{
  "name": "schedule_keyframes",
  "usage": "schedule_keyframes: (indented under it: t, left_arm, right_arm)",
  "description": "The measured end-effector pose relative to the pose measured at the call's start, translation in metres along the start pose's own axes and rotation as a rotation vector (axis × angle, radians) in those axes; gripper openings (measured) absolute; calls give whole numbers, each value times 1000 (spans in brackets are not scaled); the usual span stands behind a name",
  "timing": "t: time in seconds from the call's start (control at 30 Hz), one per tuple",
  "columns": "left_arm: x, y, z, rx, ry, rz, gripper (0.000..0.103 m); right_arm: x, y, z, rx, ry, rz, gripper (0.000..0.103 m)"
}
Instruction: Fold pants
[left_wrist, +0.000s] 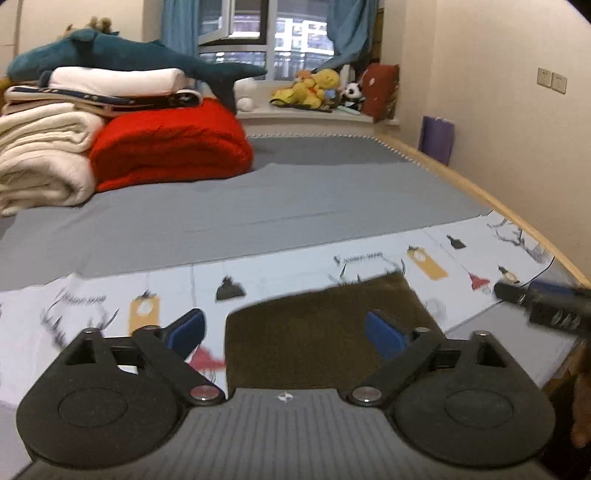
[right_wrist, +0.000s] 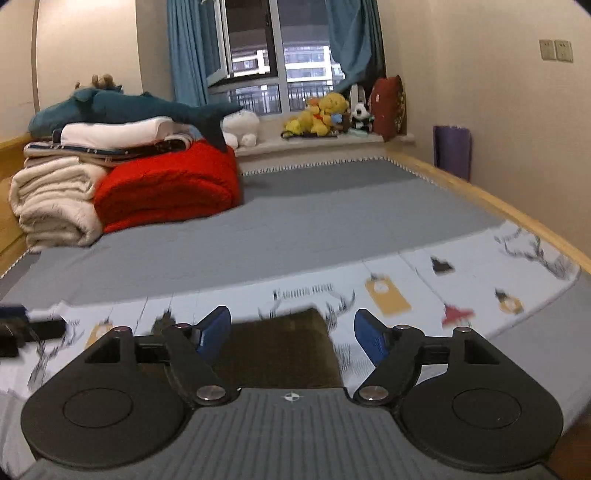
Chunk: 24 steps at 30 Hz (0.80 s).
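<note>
While both cameras look along the bed (left_wrist: 332, 206), I note its grey sheet runs far toward the window, with a printed white cloth (left_wrist: 110, 295) spread across the near end. Far left, a folded red blanket (left_wrist: 170, 147) sits beside cream bedding (left_wrist: 40, 155), a plush shark (left_wrist: 110, 55) lying on top. The pants (left_wrist: 325, 332), dark brown and folded into a block, lie on the printed cloth directly ahead. My left gripper (left_wrist: 284, 336) has its blue pads apart, holding nothing, above the pants. My right gripper (right_wrist: 291, 334) likewise has its fingers spread wide and empty, the pants (right_wrist: 277, 347) between them in view.
</note>
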<state>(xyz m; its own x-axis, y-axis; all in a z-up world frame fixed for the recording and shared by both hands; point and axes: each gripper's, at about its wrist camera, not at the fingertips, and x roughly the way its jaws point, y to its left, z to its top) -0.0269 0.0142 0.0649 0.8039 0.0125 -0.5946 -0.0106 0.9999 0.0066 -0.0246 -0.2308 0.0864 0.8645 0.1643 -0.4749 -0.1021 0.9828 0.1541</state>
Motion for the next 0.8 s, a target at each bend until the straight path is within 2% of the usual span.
schedule_keyframes:
  t: [0.07,0.17,0.27,0.3,0.33,0.4,0.47,0.63,0.8]
  left_arm:
    - [-15,-9,-21,-4,-6,11,103]
    - [-7,-21,-64,-38,29,28,103]
    - [23,-35,-94,1,205,45,103]
    - [28,-36,-95,-3,223,24,103]
    - [30,-37,-95,-8,207,17,103]
    - [35,-37,-94,19,180,53,103]
    - [42,-35,-94,20,188,64,103]
    - [58,-28,-96,-93,249,42,103]
    - [66,-34,-92,-90,260,33,103]
  right_arm:
    - [-1,-5,-18,33,56,19,76]
    - [2,-2,-32,45,149,28,76]
    - [7,7,-42,-49,185,4,76]
    - [10,8,-46,-82,202,4,76]
    - [12,9,-49,-106,221,-3,76]
    - [22,7,-55,-121,278,-33,76]
    - [31,4,-59,-99,324,-31,76]
    - [35,1,-57,-45,345,-37,76]
    - [40,4,-61,-77,375,-24,76]
